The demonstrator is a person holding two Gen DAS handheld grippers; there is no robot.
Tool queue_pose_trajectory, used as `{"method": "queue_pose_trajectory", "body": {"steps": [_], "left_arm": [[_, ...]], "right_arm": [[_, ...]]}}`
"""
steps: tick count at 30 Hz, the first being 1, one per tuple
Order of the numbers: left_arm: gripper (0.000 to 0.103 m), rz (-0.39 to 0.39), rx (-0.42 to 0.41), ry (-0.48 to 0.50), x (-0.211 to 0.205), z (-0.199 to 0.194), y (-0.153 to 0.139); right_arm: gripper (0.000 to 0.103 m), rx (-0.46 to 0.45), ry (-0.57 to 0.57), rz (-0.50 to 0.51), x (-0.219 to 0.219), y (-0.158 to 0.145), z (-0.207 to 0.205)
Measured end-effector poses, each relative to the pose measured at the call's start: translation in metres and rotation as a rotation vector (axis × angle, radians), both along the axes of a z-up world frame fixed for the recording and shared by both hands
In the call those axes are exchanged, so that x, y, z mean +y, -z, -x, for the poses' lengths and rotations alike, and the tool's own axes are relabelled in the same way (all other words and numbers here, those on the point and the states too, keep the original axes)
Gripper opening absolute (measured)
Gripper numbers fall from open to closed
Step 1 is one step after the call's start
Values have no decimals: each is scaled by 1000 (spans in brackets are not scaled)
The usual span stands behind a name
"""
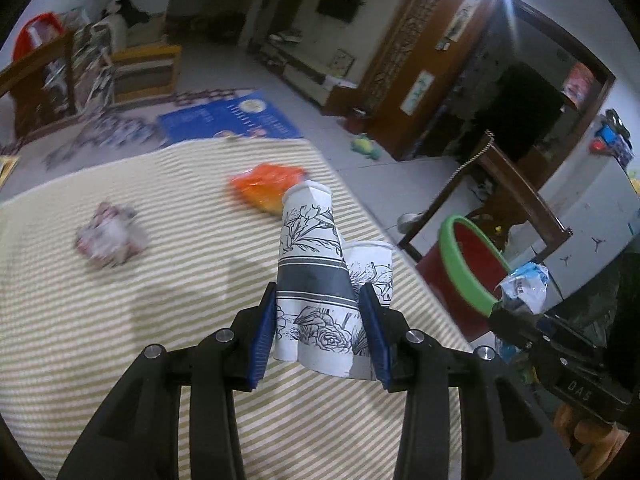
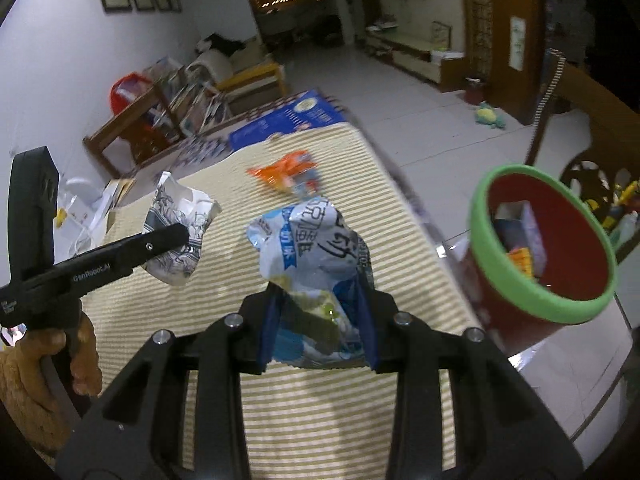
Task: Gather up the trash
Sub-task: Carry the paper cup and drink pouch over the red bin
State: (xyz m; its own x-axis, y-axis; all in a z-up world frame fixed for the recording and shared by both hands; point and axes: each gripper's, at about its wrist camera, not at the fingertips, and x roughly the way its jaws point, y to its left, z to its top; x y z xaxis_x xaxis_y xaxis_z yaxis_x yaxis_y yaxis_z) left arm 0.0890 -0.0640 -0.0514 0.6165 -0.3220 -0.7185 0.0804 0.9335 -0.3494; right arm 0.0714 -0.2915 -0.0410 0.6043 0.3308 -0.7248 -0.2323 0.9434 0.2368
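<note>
My left gripper [image 1: 318,320] is shut on a crushed white paper cup with black flower print [image 1: 310,264], held above the striped table; the cup also shows in the right wrist view [image 2: 178,236]. My right gripper [image 2: 318,324] is shut on a crumpled blue and white snack wrapper [image 2: 312,248], also seen in the left wrist view [image 1: 524,284], near a red bin with a green rim [image 2: 540,248] beside the table's right edge. The bin [image 1: 468,272] holds some boxes. An orange wrapper [image 1: 266,186] and a crumpled paper wad [image 1: 110,238] lie on the table.
The table has a yellow and white striped cloth [image 1: 120,340]. A wooden chair [image 1: 516,200] stands behind the bin. A blue mat [image 1: 228,118] and a green toy [image 1: 366,146] lie on the floor beyond the table. A wooden bench with books [image 2: 160,112] stands at the far left.
</note>
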Motion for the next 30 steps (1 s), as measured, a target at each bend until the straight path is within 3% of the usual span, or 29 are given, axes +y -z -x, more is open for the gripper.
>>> {"method": "queue_pose_trajectory", "body": {"steps": [17, 30], "left_arm": [[39, 28, 2, 224, -147, -51, -20], [39, 29, -1, 341, -216, -81, -28]], "right_arm": [[34, -18, 242, -121, -157, 9, -26], [34, -23, 384, -137, -224, 15, -35]]}}
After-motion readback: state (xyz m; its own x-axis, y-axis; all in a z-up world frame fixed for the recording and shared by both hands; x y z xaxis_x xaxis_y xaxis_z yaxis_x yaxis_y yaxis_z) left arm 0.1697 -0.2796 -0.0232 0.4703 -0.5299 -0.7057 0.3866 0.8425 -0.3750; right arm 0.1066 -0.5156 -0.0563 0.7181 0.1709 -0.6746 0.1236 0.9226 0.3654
